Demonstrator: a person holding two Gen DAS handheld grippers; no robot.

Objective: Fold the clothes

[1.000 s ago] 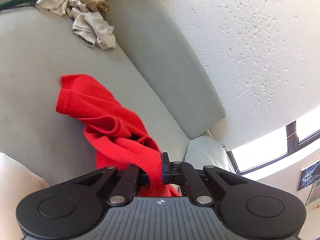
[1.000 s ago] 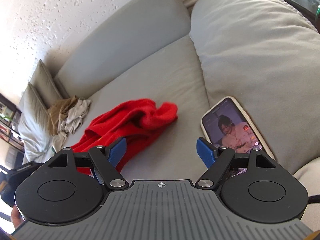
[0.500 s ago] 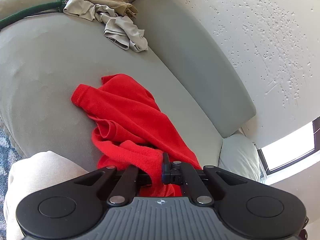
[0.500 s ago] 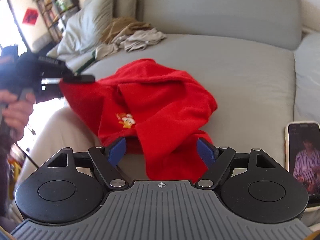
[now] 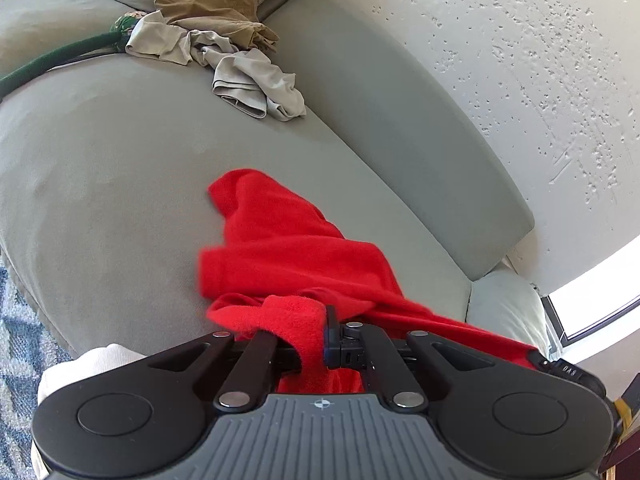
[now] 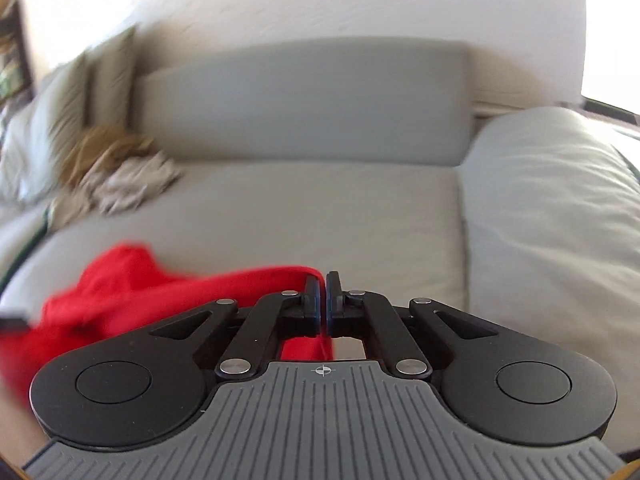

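Note:
A red garment point(image 5: 288, 248) lies bunched on the grey sofa seat point(image 5: 120, 168). My left gripper point(image 5: 320, 332) is shut on a fold of its edge, and the cloth drapes over the jaws. A stretched strip of it runs right to the other gripper's tip point(image 5: 560, 364). In the right wrist view my right gripper point(image 6: 323, 300) is shut on the red garment point(image 6: 132, 292), whose edge runs left from the jaws. That view is blurred.
A pile of tan and beige clothes point(image 5: 224, 40) lies at the sofa's far end, also in the right wrist view point(image 6: 120, 176). A green strap point(image 5: 48, 60) lies beside it. A grey cushion point(image 6: 552, 200) sits at the right. A white wall point(image 5: 500, 60) backs the sofa.
My right gripper has closed on the red garment's edge and swung to face the sofa back. The garment is now stretched between both grippers. The phone has left view.

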